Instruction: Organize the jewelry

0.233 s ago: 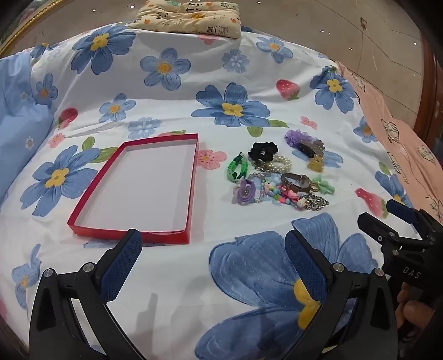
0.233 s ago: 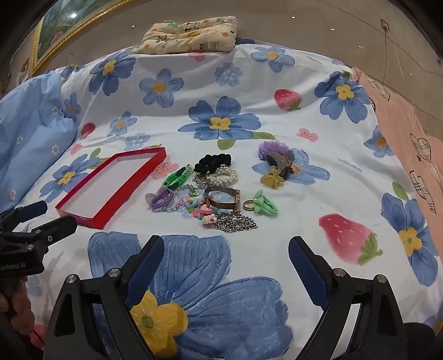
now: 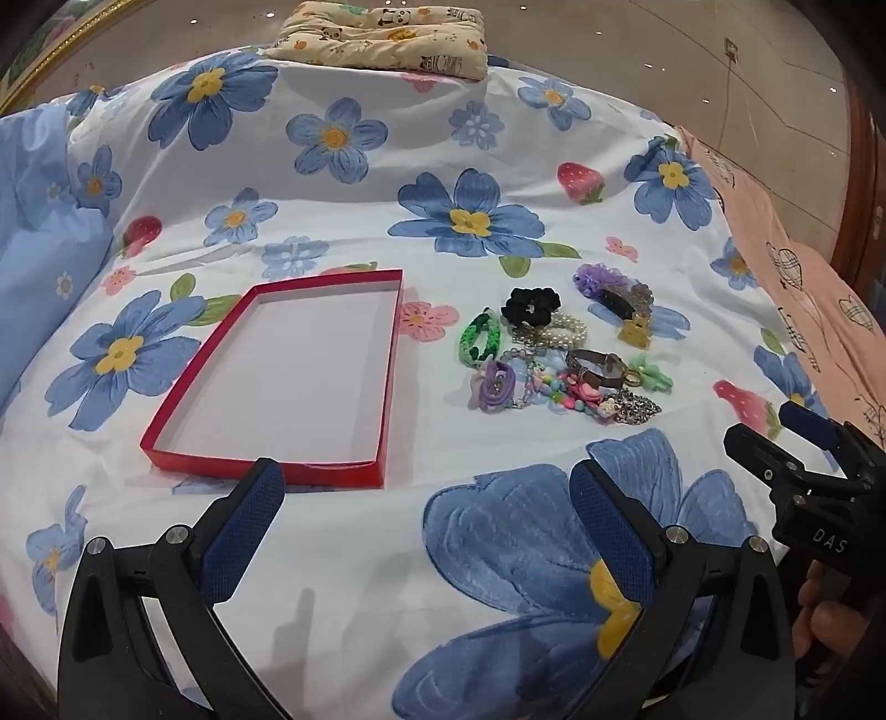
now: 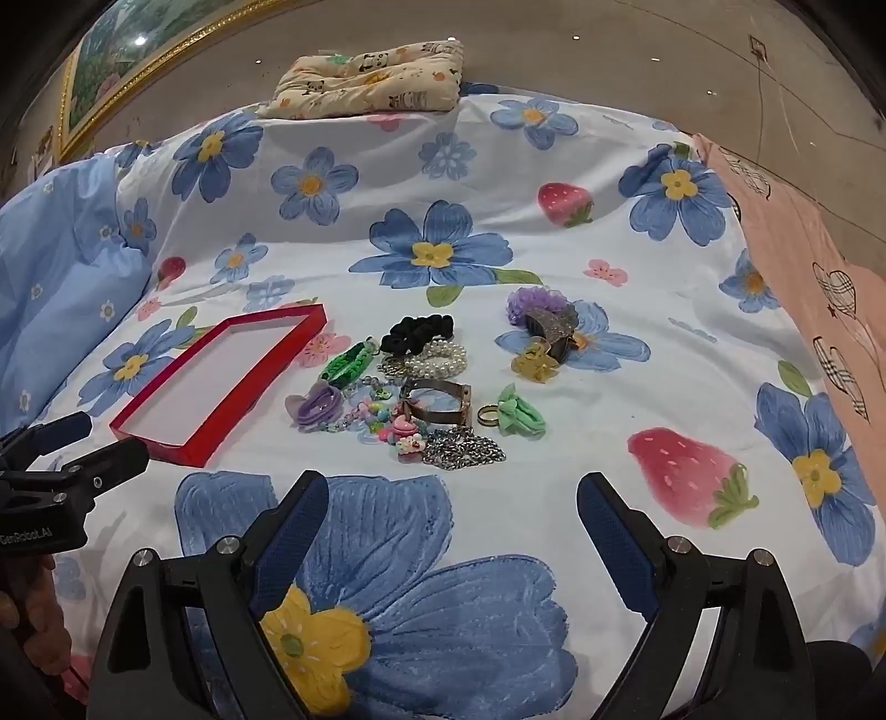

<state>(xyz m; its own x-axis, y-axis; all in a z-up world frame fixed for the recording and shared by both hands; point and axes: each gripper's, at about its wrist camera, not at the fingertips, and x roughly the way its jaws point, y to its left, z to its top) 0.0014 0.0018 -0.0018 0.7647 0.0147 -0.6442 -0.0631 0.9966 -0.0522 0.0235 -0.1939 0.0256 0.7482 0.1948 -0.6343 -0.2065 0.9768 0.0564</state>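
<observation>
A shallow red box (image 3: 387, 354) (image 4: 221, 432) with a bare white floor lies on the flowered bedsheet. To its right is a pile of jewelry (image 3: 559, 360) (image 4: 421, 393): a black scrunchie (image 3: 530, 306), pearl bracelet (image 4: 437, 357), green braided band (image 3: 479, 335), purple flower (image 4: 315, 404), metal cuff (image 4: 437, 404), silver chain (image 4: 464, 450), green bow with ring (image 4: 518, 416), and purple and amber clips (image 4: 545, 327). My left gripper (image 3: 426, 512) is open and empty just in front of the box. My right gripper (image 4: 451, 518) is open and empty in front of the pile.
A small panda-print pillow (image 3: 382, 33) lies at the far end of the bed. A light blue quilt (image 3: 39, 266) bunches at the left. A pink sheet (image 3: 803, 277) covers the right edge. A gold-framed picture (image 4: 127, 61) leans at the back left.
</observation>
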